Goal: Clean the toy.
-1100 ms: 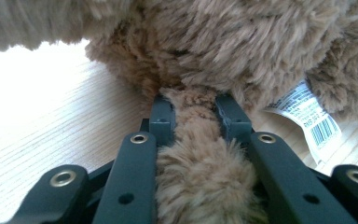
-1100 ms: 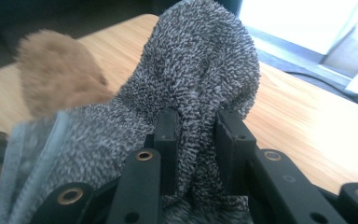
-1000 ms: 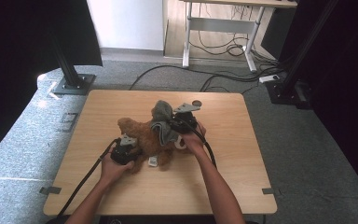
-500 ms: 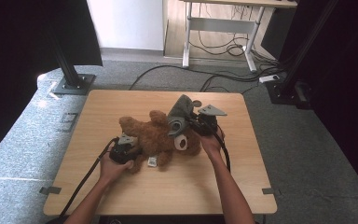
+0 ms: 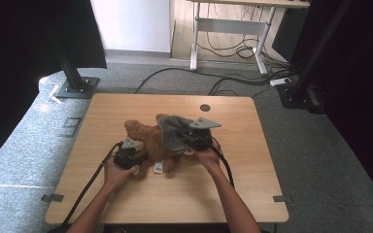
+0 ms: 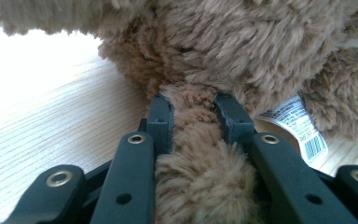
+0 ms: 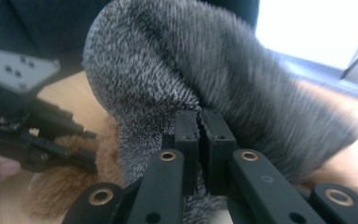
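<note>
A brown teddy bear (image 5: 148, 141) lies in the middle of the wooden table (image 5: 126, 109). My left gripper (image 5: 142, 155) comes at it from the left and is shut on one plush limb (image 6: 193, 114), which fills the gap between the jaws. A white label (image 6: 293, 125) shows beside it. My right gripper (image 5: 180, 139) sits at the bear's right side, holding a grey fleecy cloth (image 5: 171, 130) that drapes over the bear. Its jaws have just been closing and now pinch the grey fleece (image 7: 177, 70) between nearly touching pads; right gripper (image 7: 199, 120).
A dark round grommet (image 5: 204, 108) sits near the table's far edge. Cables trail from both grippers toward the near edge. On the floor behind are stand bases (image 5: 75, 87), a desk frame (image 5: 223, 24) and loose cables (image 5: 233, 82).
The right gripper swung right with the grey cloth, then came back left and lower over the bear. The left gripper kept its hold and place.
</note>
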A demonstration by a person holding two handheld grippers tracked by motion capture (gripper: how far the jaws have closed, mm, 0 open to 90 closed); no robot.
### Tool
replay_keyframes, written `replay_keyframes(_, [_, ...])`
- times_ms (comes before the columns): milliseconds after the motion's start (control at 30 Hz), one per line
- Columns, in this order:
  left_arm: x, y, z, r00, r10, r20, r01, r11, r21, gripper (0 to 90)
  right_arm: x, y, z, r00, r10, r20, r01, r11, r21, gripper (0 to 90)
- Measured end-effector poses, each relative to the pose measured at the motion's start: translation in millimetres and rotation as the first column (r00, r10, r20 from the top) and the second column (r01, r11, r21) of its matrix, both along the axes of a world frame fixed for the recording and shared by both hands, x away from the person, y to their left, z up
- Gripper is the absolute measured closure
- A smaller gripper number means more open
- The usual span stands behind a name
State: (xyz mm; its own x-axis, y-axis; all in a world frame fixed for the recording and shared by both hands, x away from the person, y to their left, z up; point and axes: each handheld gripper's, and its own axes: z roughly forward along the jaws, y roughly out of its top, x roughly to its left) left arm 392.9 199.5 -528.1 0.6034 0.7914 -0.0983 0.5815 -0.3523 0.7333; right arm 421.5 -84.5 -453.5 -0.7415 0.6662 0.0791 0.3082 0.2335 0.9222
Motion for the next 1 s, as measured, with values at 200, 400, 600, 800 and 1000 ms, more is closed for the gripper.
replay_keyframes(200, [0.1,0.4,-0.2,1.0000,-0.003,-0.001,0.003,1.0000,-0.001,69.5,5.1,17.3,-9.5,0.9995,0.022,-0.023,-0.023,0.999,-0.027,67.8])
replay_keyframes(400, [-0.4,0.0,0.0,1.0000,-0.002,0.001,0.002,1.0000,0.002,69.5,4.4,25.0,-4.4,0.9988,-0.046,0.018,0.048,0.993,-0.108,34.3])
replay_keyframes(600, [-0.5,0.8,0.7,1.0000,-0.005,-0.002,0.005,1.0000,0.000,68.8,20.0,27.5,-14.1,0.9959,-0.074,-0.051,0.066,0.986,-0.150,35.0])
replay_keyframes(800, [-2.6,1.8,2.6,0.9999,-0.013,0.002,0.013,0.9999,0.011,66.3,21.3,26.7,-13.2,0.9960,-0.017,-0.088,0.004,0.990,-0.138,74.0])
replay_keyframes(1000, [-0.6,1.7,0.9,1.0000,-0.001,-0.001,0.001,1.0000,0.009,65.8,1.0,36.6,-2.5,0.9928,0.112,-0.042,-0.114,0.992,-0.060,77.3])
